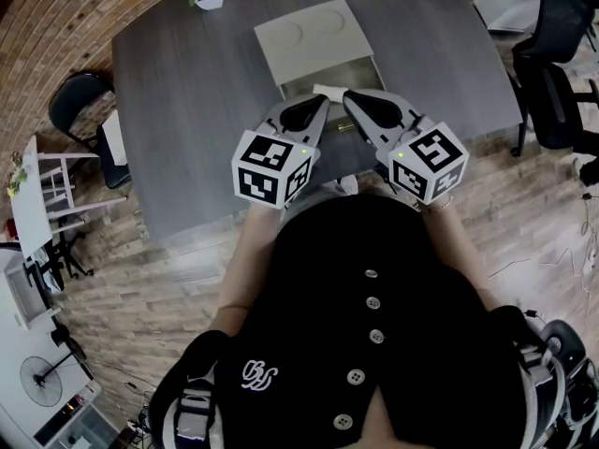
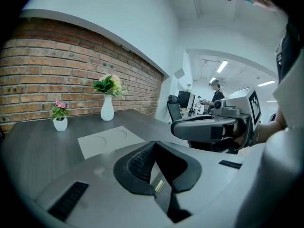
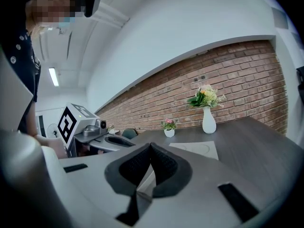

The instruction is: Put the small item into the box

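What we take for the small item is a pale scrap on the grey surface, at the near edge of the box. It is too small for us to name it or read its long axis. It lies just ahead of both tools, between their tips, so neither hand looks clearly nearer. The left hand-held gripper has its pads pressed together on nothing, and so does the right hand-held gripper. We judge that one must spread its jaws and reach forward and down.
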Demonstrator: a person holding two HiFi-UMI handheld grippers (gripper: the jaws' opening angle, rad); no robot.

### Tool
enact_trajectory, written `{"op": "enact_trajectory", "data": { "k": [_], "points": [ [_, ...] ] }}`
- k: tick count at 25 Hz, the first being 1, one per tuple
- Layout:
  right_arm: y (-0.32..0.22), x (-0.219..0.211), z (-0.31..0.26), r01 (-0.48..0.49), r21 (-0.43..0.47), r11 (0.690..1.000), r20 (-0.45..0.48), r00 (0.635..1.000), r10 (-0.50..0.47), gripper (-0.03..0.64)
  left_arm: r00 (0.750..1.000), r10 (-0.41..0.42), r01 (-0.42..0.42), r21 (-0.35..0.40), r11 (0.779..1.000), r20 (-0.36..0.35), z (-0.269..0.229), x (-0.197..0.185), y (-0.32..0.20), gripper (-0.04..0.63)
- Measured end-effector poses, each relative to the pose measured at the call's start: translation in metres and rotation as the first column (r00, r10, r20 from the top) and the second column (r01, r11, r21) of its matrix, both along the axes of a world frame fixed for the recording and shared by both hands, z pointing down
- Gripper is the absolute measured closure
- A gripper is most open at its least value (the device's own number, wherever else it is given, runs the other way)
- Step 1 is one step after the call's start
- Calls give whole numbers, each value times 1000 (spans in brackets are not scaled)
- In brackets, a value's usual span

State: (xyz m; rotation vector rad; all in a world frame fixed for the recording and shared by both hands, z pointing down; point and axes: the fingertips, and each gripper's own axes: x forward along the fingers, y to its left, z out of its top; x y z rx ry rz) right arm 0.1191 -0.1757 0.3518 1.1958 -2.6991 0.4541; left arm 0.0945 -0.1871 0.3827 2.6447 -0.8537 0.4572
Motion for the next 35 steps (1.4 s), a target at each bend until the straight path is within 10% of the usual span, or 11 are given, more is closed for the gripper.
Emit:
{"op": "enact_trajectory", "data": {
  "k": [35],
  "points": [
    [8, 4, 17, -37, -25, 999, -53, 998, 35, 617, 999, 21, -20, -45, 999, 29, 17, 6, 7, 581]
  ]
}}
